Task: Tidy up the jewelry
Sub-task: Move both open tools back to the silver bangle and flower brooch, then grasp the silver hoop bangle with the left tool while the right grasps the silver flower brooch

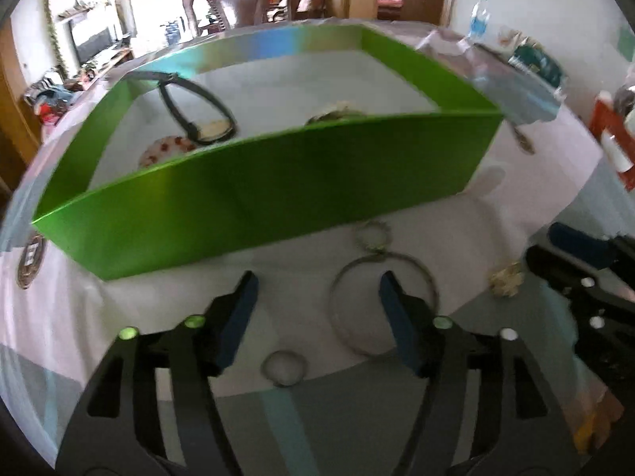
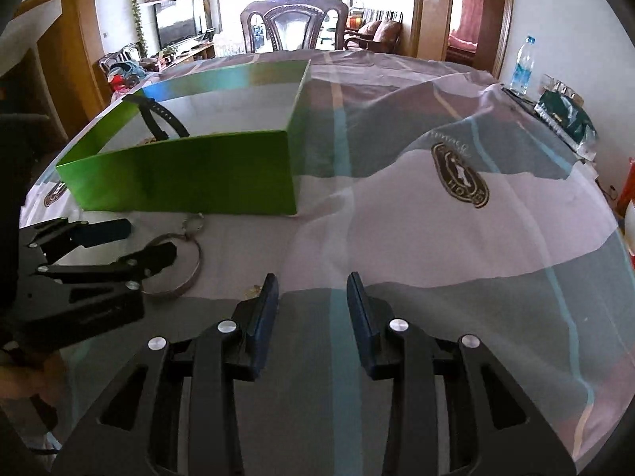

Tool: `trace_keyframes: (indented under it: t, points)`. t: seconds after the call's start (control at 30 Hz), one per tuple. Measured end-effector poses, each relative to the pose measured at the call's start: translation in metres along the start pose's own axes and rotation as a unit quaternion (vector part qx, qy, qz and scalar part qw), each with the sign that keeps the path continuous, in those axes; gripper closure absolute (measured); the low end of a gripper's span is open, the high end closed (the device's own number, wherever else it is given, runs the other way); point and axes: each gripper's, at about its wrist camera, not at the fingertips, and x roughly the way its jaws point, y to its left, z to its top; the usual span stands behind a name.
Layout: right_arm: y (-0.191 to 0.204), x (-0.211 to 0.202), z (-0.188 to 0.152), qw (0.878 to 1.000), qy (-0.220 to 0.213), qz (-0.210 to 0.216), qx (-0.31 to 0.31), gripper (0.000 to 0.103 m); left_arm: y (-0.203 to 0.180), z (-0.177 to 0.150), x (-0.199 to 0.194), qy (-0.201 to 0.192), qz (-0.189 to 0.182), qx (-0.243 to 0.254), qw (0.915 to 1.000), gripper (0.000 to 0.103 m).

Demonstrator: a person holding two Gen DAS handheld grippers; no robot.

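The left gripper (image 1: 315, 295) has its two flat, dark-blue padded fingers (image 1: 399, 317) spread wide with nothing between them. The right-hand finger overlaps the large thin silver metal bangle (image 1: 345, 289), a plain hoop lying flat on the cloth; whether the pad touches the wire cannot be told. At 12 o'clock on the bangle's rim sits a small silver ring with a scalloped edge (image 1: 373, 235), touching or linked to it. At 6 o'clock from the fingertips, between the black finger arms, lies a small round clear ring (image 1: 284, 367). At 3 o'clock rests a small pale-gold lumpy ornament (image 1: 506, 277).

At 12 o'clock stands the glossy green cardboard box (image 1: 254, 202), open-topped with a white floor. Inside it a black strap loop (image 1: 194, 107) leans against the back-left corner, a round white piece with red speckles (image 1: 164, 150) lies on the floor, and a pale beaded piece (image 1: 337, 113) shows just above the front wall.

The right gripper (image 2: 313, 287) has its matte blue pads (image 2: 266, 309) moderately apart, holding nothing, over the smooth pink, grey and teal banded tablecloth (image 2: 436, 238). At its 10 o'clock are the bangle and the left gripper; a dark oval printed crest (image 2: 460, 174) lies at 1 o'clock.
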Motion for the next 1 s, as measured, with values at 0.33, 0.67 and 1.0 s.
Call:
trace_keyframes:
  t: [0.33, 0.67, 1.0]
  points:
    - [0.040, 0.013, -0.003, 0.998, 0.025, 0.042, -0.041, 0.067, 0.062, -0.024, -0.019, -0.002, 0.050, -0.059, 0.9970, 0.035]
    - [0.072, 0.018, -0.001, 0.996, 0.028, 0.043, -0.070, 0.067, 0.079, -0.031, -0.026, -0.004, 0.058, -0.081, 0.9950, 0.035]
    - [0.072, 0.025, 0.001, 0.996, 0.027, 0.026, -0.075, 0.080, 0.075, -0.031, -0.029, -0.014, 0.049, -0.078, 0.9957, 0.062]
